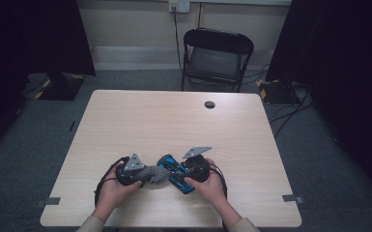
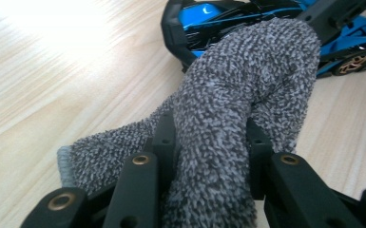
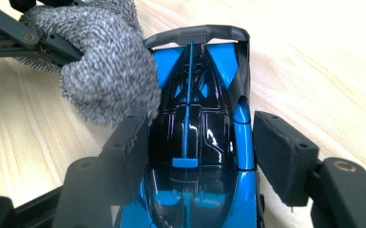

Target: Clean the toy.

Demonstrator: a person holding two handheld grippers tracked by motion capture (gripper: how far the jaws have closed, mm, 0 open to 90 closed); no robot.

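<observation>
On a pale wood table (image 1: 125,121) near its front edge, we hold the left gripper (image 1: 142,175) against a blue toy car (image 1: 176,172); its own view shows the jaws clamped on a grey sock (image 2: 228,118); the right gripper (image 3: 195,152) straddles the car's roof, whether gripping we cannot tell

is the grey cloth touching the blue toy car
Touching. In the right gripper view the grey cloth presses against the blue toy car beside its rear wing, no gap; the left gripper view shows the cloth overlapping it too.

Left claw (image 1: 147,175) clamping tight, right claw (image 1: 176,175) standing half open, both hands (image 1: 113,188) gripping, forearms converging inward.
</observation>
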